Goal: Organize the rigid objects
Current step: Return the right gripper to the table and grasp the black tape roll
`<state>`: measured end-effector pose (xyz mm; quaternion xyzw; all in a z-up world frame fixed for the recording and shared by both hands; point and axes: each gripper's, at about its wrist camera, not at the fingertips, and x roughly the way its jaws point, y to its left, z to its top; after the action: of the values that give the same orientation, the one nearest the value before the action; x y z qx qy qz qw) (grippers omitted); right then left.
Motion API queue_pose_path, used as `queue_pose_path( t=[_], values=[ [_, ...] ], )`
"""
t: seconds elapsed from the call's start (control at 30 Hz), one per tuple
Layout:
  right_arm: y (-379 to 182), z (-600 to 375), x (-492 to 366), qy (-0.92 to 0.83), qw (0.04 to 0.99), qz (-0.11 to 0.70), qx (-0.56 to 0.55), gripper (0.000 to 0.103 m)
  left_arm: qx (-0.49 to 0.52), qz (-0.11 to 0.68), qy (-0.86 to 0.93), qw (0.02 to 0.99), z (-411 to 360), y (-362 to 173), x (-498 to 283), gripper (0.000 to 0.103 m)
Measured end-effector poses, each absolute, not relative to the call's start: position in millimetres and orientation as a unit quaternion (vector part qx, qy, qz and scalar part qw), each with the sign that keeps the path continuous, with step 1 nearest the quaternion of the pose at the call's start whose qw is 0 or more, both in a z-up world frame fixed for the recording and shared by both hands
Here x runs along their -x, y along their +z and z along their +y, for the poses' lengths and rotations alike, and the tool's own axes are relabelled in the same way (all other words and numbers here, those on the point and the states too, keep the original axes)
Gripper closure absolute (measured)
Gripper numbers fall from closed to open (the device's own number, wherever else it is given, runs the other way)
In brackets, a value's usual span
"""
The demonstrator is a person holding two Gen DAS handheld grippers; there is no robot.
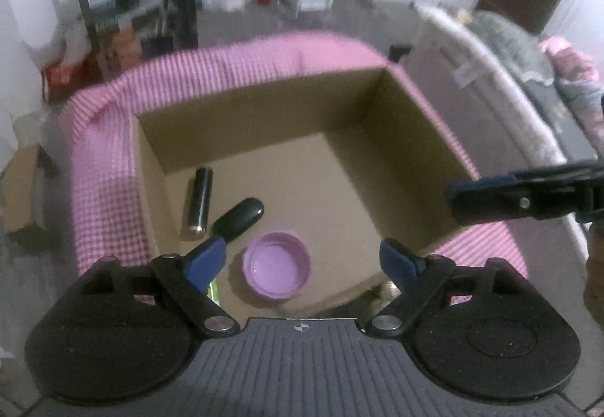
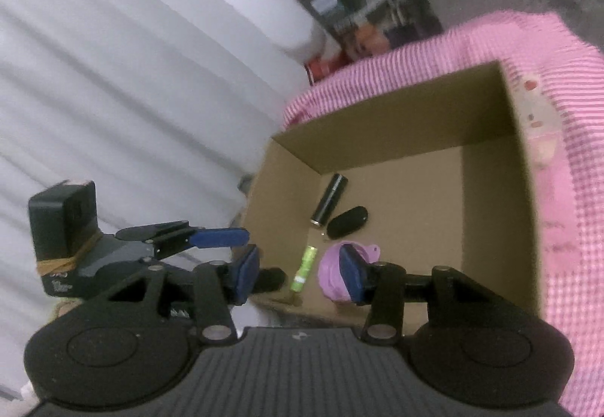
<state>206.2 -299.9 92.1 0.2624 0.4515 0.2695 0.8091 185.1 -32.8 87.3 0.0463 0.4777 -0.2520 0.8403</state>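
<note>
1. Your left gripper (image 1: 302, 262) is spread wide and empty; the pink lid (image 1: 277, 266) lies between its tips, on the box (image 1: 264, 107) floor.
2. Your right gripper (image 2: 298, 275) is part-open, empty (lid at 3 o'clock behind its right finger, green battery (image 2: 305, 267) at 12).

surface: pink-and-white checked cloth (image 1: 105, 205) is covering it | on it: open brown cardboard box (image 1: 411, 152) is sitting directly on the cloth | cloth is showing on the box's far and side edges
</note>
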Motion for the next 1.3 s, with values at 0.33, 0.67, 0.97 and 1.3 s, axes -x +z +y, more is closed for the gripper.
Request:
queue_pose_path(
  t=[0.33, 0.67, 0.97, 1.3],
  values=[
    [91.0, -333.4, -96.9, 0.291, 0.811, 0.407, -0.302, 0.048, -0.041, 0.397, -0.26, 0.879, -29.3, 87.7, -88.8, 0.01],
    [18.1, -312.8, -65.5, 0.269, 0.792, 0.439, -0.328, 0.048, -0.077, 0.409, -0.227, 0.88, -53.7, 7.3, -56.6, 0.012],
    [-20.2, -296.1, -76.3, 0.206, 0.82, 0.452, -0.285, 0.049, -0.126, 0.431, -0.262, 0.854, -76.3, -27.0, -64.5, 0.018],
    [-50.2, -278.7, -100.6, 0.185, 0.822, 0.48, -0.243, 0.057, -0.158, 0.445, -0.286, 0.834, -89.5, -44.8, -66.3, 0.036]
  ],
)
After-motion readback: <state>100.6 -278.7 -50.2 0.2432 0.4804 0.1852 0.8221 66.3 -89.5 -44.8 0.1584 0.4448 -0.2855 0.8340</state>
